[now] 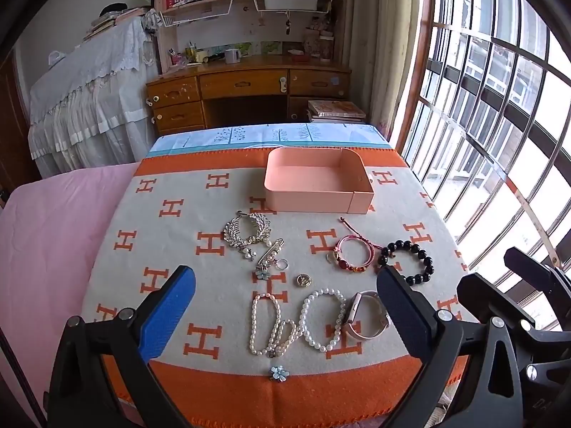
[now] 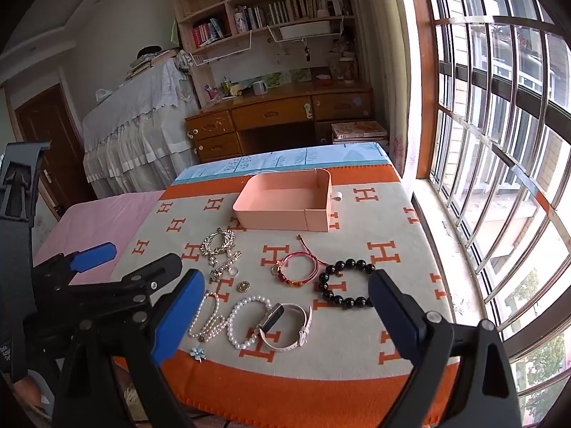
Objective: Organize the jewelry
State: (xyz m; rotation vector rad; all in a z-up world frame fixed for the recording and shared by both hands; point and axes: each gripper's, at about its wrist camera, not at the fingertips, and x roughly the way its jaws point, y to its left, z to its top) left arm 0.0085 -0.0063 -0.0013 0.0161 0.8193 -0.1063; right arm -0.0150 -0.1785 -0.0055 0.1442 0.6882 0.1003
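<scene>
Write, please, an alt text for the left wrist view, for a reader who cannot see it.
An open hand-held gripper hovers over jewelry spread on an orange and beige blanket: pearl bracelets, a watch, a black bead bracelet, a pink cord bracelet and a silver brooch. Behind them stands an empty pink tray.

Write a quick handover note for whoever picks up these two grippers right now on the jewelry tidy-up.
Left gripper: open, empty, above the near edge of the blanket.
Right gripper: open, empty, alongside it.
Pink tray: at the far side, nothing in it.
Still loose on the blanket: silver brooch, red cord bracelet, black bead bracelet, two pearl bracelets, watch, small flower charm.
Done: nothing yet. Left: every piece.
</scene>
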